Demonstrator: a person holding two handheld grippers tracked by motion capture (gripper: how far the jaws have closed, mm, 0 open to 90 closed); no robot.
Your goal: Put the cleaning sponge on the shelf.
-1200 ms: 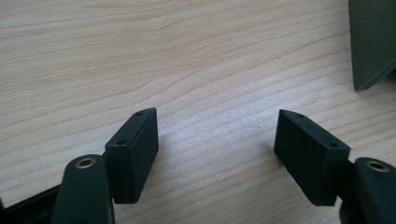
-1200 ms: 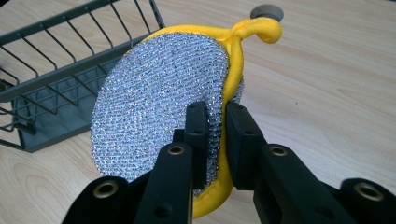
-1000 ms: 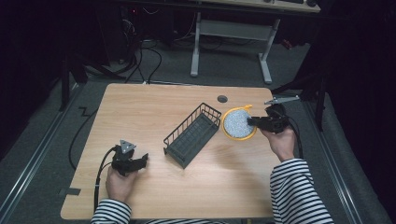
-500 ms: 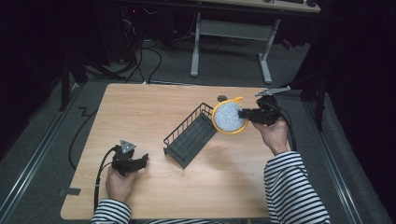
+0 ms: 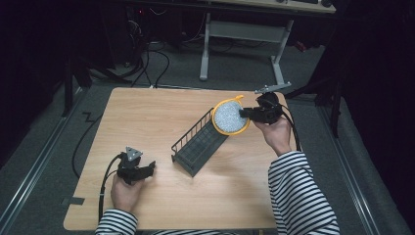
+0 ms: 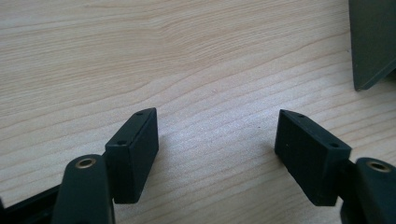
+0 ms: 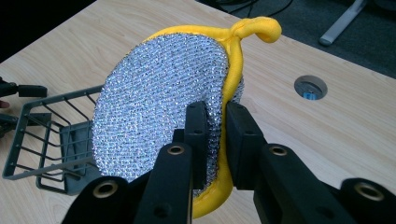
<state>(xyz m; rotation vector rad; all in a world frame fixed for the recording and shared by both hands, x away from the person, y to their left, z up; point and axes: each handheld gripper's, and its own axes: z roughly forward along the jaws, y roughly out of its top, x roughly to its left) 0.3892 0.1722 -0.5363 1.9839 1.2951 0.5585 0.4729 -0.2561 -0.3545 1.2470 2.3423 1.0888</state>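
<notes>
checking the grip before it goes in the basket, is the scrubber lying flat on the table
No, the right gripper holds the round yellow-rimmed silver scrubber on edge, lifted above the table.

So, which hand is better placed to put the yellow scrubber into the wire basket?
The right: its claw is shut on the scrubber, lifted beside the basket. The left claw rests open on the table, holding nothing.
</notes>
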